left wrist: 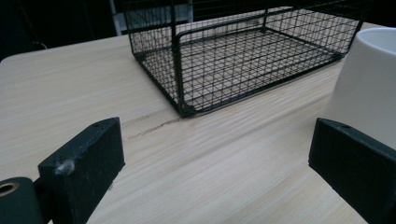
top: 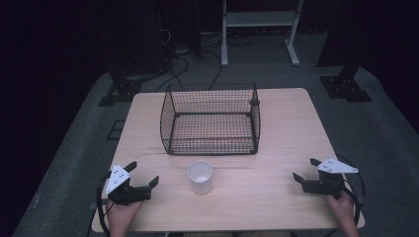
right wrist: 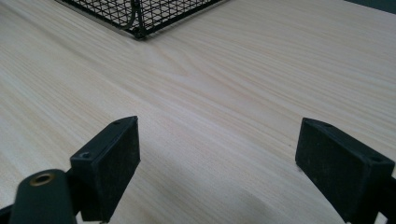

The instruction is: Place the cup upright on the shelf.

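At the near left of the wooden table (top: 276,113), the left gripper (top: 143,174) rests with its jaws spread wide and nothing between them. Just right of it, at the near middle, a white cup (top: 200,176) stands upright, close in front of the black wire basket (top: 211,120). At the near right, the right gripper (top: 306,170) also gapes wide, empty.

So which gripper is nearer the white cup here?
Left. The left gripper sits open just left of the white cup, which shows beside its right finger in its own view. The right gripper is open, much farther off at the table's right edge.
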A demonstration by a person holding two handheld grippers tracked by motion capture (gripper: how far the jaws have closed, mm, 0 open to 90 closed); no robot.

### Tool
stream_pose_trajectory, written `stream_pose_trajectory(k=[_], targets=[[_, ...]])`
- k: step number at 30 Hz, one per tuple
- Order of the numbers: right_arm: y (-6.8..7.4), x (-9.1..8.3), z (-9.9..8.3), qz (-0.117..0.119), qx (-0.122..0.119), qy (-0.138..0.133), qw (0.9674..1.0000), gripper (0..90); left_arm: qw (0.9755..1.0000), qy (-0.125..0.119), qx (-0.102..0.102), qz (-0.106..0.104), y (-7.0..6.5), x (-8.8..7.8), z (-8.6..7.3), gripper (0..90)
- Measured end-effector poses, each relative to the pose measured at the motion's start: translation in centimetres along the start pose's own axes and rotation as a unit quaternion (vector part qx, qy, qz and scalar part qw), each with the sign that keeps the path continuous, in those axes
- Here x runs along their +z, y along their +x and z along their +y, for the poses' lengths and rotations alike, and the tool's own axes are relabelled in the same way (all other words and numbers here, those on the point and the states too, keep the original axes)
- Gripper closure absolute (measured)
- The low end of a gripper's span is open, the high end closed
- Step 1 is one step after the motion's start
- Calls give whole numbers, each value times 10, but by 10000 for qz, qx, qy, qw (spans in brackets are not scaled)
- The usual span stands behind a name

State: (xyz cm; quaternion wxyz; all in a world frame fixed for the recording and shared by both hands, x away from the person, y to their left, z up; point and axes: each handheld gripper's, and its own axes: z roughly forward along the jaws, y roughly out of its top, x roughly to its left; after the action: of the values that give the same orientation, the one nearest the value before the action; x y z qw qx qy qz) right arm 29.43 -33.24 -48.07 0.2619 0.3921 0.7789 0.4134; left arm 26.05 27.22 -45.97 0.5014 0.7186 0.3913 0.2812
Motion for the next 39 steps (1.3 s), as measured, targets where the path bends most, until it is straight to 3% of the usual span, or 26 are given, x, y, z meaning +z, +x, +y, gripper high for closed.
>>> stream_pose_trajectory(k=[7,12,18,25,39], targets=[[0,0,0,4,-23,18,10000,131,9995,-12,122,-275,-8,1,9,25],[1,1,0,-15,-28,35,10000,131,9977,-56,245,-626,-14,3,19,25],[0,1,0,-22,-22,42,10000,131,9939,50,529,-971,-27,3,28,25],[1,1,0,-30,-31,47,10000,131,9880,212,682,-1368,-39,5,33,22],[1,1,0,-25,-35,52,10000,131,9796,468,946,-1708,-58,17,42,22]])
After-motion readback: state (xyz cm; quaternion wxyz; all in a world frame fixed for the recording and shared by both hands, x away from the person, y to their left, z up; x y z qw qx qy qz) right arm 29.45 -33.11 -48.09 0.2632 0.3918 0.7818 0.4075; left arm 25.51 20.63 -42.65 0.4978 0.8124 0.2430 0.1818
